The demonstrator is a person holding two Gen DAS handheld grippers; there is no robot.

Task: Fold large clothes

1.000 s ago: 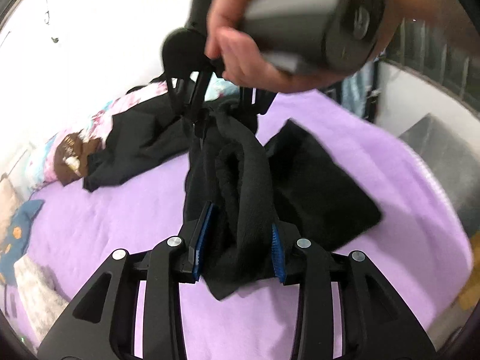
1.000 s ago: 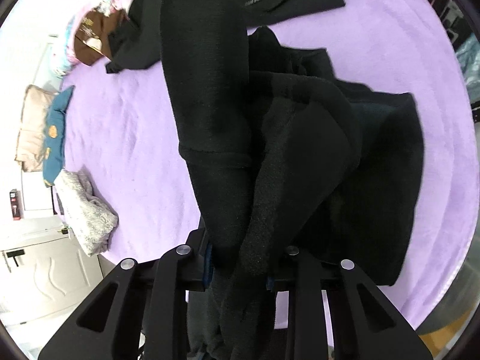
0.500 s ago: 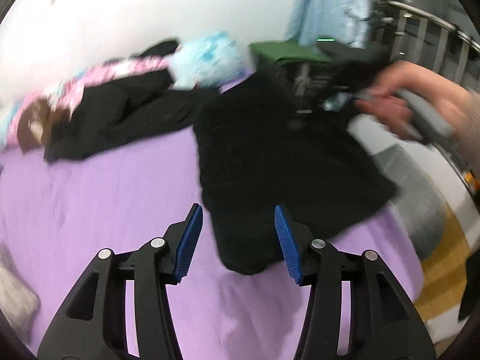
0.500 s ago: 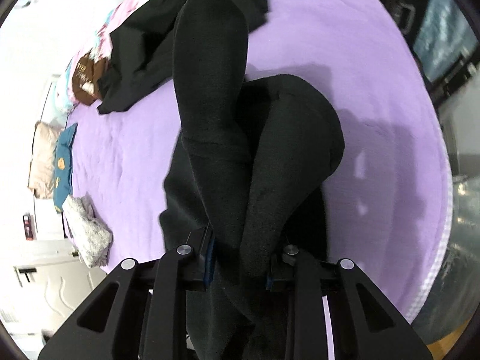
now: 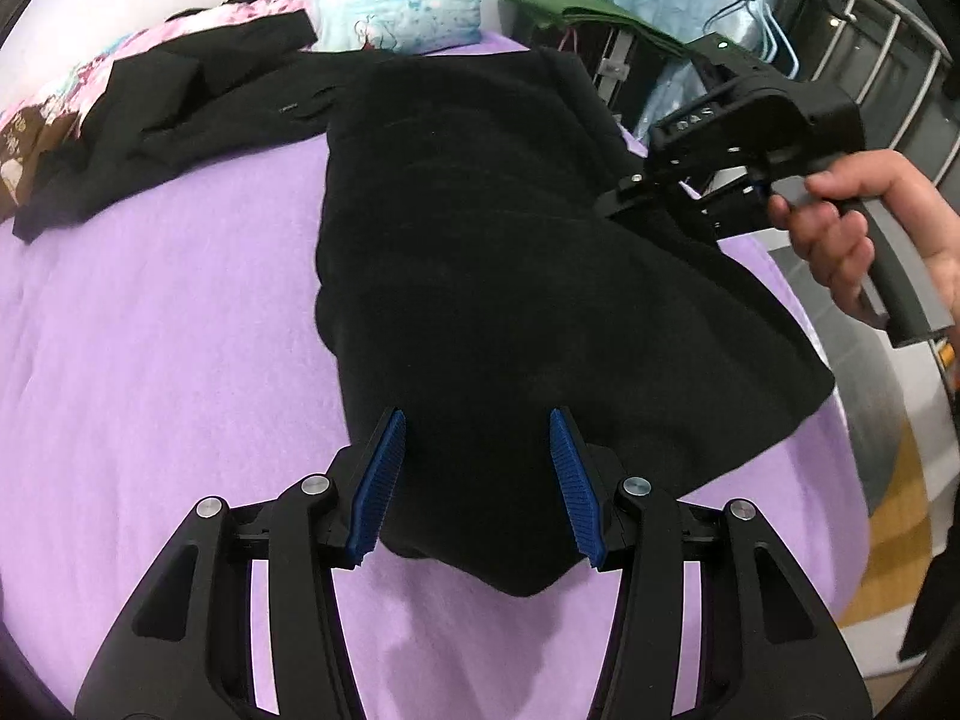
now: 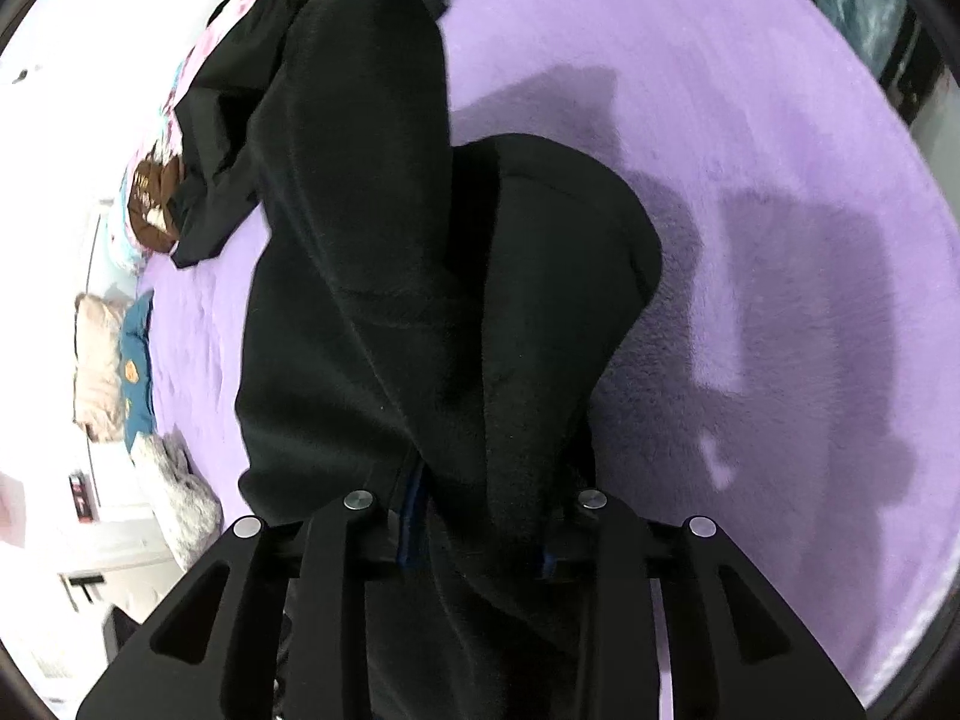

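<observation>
The black garment [image 5: 510, 276] lay spread on the purple bed [image 5: 150, 360]. Left tool [image 5: 474, 480] stood wide, pads clear. Right tool [image 6: 474, 534], jaws just easing, gripped bunched fabric; it should lower flat before releasing.

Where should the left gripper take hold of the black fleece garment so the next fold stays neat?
Probably the near bottom corner of the black fleece garment, which pokes out between the open left gripper fingers. Come from the near edge, sliding low along the purple blanket: the cloth lies flat there with a free edge. The right gripper already has the opposite side.
</observation>
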